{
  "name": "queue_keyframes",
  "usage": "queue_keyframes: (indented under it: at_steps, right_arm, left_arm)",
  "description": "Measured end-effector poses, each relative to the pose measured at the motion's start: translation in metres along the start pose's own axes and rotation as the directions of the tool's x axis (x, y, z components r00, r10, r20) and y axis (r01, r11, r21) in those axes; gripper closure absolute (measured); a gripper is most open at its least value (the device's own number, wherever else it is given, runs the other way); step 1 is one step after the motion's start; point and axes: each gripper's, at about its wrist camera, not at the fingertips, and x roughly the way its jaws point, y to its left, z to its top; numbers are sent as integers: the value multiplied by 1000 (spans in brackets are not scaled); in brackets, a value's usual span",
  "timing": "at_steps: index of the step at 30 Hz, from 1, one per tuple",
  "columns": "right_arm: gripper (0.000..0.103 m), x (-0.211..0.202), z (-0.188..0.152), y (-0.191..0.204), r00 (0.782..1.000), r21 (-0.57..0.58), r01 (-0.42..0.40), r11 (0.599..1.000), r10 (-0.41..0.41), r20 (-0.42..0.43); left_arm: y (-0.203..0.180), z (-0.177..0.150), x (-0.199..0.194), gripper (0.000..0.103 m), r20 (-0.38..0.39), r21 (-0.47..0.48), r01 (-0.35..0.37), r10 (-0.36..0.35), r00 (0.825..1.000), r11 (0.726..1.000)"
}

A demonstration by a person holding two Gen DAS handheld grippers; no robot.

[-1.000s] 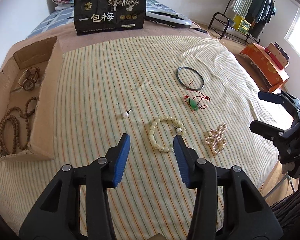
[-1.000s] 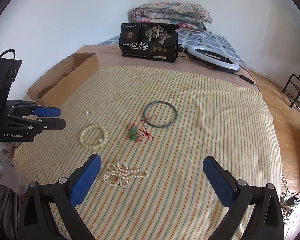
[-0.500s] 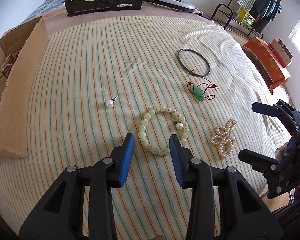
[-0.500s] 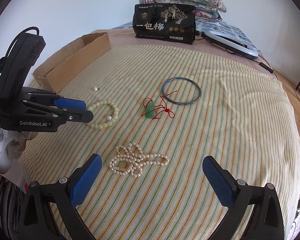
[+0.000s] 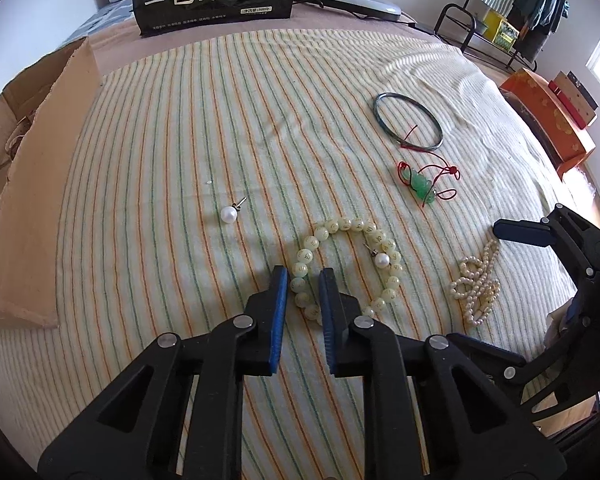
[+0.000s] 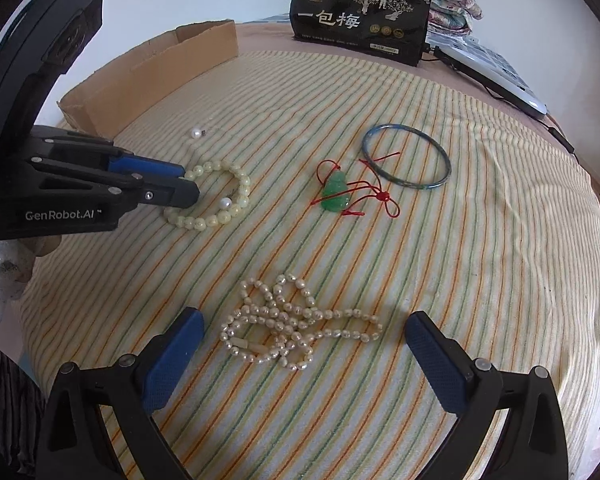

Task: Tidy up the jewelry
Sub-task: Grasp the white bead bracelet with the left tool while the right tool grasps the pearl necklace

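While the left claw is straddling the near side of the pale bead bracelet with fingers narrowly parted, not clamping, the right claw is hanging wide open, gripping nothing, over the pearl necklace lying on the striped bed. Cardboard box sitting far left.

Jewelry-strewn striped bedspread
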Motion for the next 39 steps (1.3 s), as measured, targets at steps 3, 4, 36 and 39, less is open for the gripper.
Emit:
queue_keyframes:
  at_steps: [3, 4, 36, 39]
  right_arm:
    - [1, 0, 1, -1, 1000, 0, 2, 1000, -2, -3]
    - [1, 1, 1, -2, 1000, 3, 1, 1000, -1, -3]
    - [95, -44, 4, -27, 995, 95, 1, 995, -11, 100]
    - [95, -52, 7, -30, 993, 105, 5, 994, -17, 117]
  left_arm:
    - [0, 0, 0, 96, 9, 2, -3, 3, 1000, 1000]
    - [0, 0, 0, 96, 12, 4, -4, 4, 1000, 1000]
    - [-21, 15, -56, 98, 149, 60, 38, -46, 988, 998]
    - [-20, 16, -63, 98, 163, 58, 35, -44, 986, 998]
